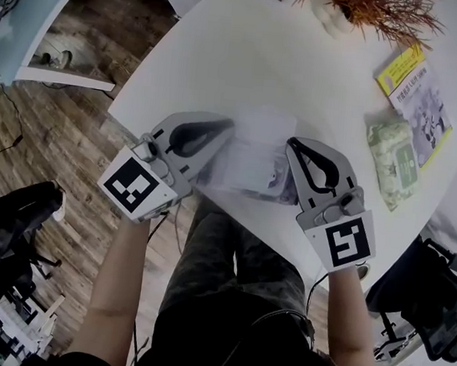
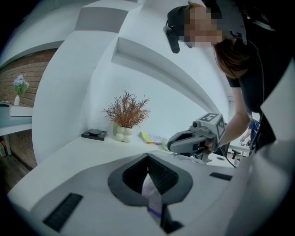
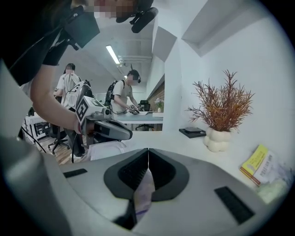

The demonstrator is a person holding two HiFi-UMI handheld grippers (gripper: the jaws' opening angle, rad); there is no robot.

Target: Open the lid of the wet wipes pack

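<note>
Dark trousers (image 1: 217, 298) fill the bottom of the head view, with the person's knees tucked under the near rim of the round white counter (image 1: 225, 49). Left of the wet wipes pack (image 1: 251, 160) that rim curves away and drops to wooden floor (image 1: 56, 137), where a black chair (image 1: 8, 221) stands well apart. Beyond the pack a wide stretch of white counter runs up to a dried plant in a white vase (image 1: 337, 16). Right of the pack lie a green pack (image 1: 392, 158) and, touching it, a yellow booklet (image 1: 418, 92), both near the counter's right rim. A second chair (image 1: 433, 310) sits just off that rim.

The left forearm (image 1: 118, 288) comes up from below and to the left of the pack. Its left gripper (image 1: 221, 129) slants in toward the pack's left end, marker cube (image 1: 136, 185) at the rear. The right forearm (image 1: 351, 327) rises from below and to the right, and the right gripper (image 1: 294, 144) slants in toward the pack's right end. Each gripper points nearly level across the counter.

The pack sits between the two grippers, just inside the near rim. I cannot tell whether it rests on the counter or is lifted off it. In the left gripper view the jaws are closed, pinching a thin whitish edge of the pack marked with a purple line. The right gripper view shows the same, with its jaws clamped together on the pack's whitish edge.
</note>
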